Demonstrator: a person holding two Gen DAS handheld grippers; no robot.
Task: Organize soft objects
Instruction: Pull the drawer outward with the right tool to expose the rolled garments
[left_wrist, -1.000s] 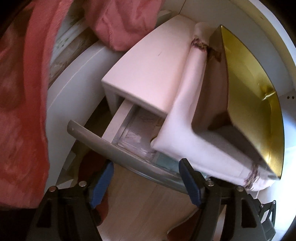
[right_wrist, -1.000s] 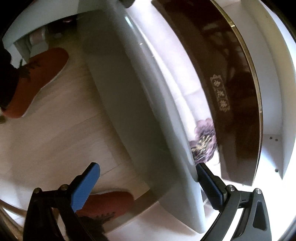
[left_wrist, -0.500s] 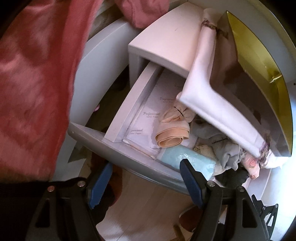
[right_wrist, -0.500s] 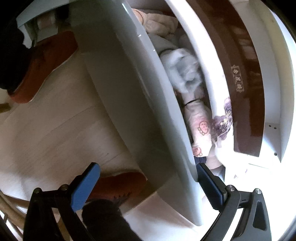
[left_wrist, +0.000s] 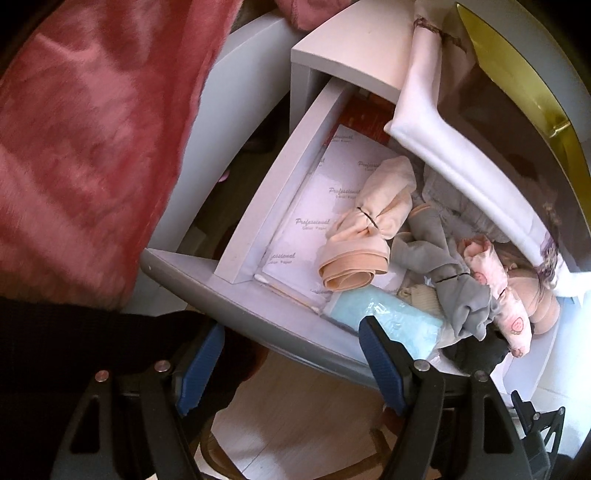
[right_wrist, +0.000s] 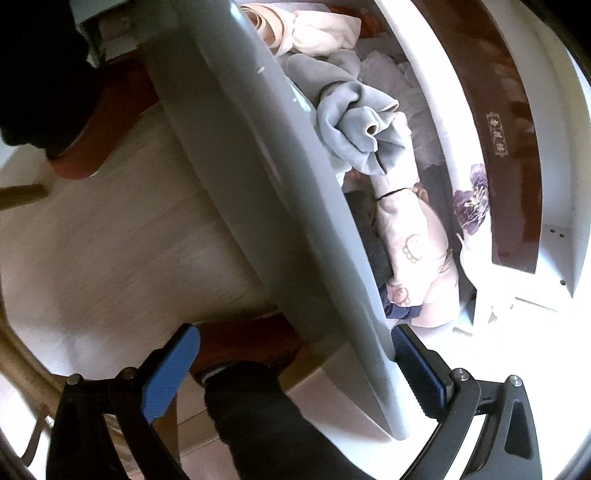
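Note:
A grey drawer front (left_wrist: 258, 317) stands pulled out from a white cabinet (left_wrist: 354, 59). Inside lie a rolled peach garment (left_wrist: 369, 236), a grey bundle (left_wrist: 454, 280), a pink patterned bundle (left_wrist: 498, 291), a light blue packet (left_wrist: 388, 317) and white paper sheets (left_wrist: 325, 206). My left gripper (left_wrist: 291, 365) is open, its jaws straddling the drawer front's top edge. My right gripper (right_wrist: 295, 373) is open, its jaws on either side of the drawer front (right_wrist: 258, 166), near its end. The grey bundle (right_wrist: 354, 122) and pink bundle (right_wrist: 410, 251) also show there.
A red fleece cloth (left_wrist: 85, 140) hangs at the left. A white cloth with a purple flower print (right_wrist: 472, 199) drapes over the cabinet top under a dark box with a gold inside (left_wrist: 517, 110). Pale wood floor (right_wrist: 129, 240) lies below, with red slippers (right_wrist: 236, 347).
The drawer has slid out from the cabinet, both grippers moving back with it. Its contents, hidden a second ago, have come into view.

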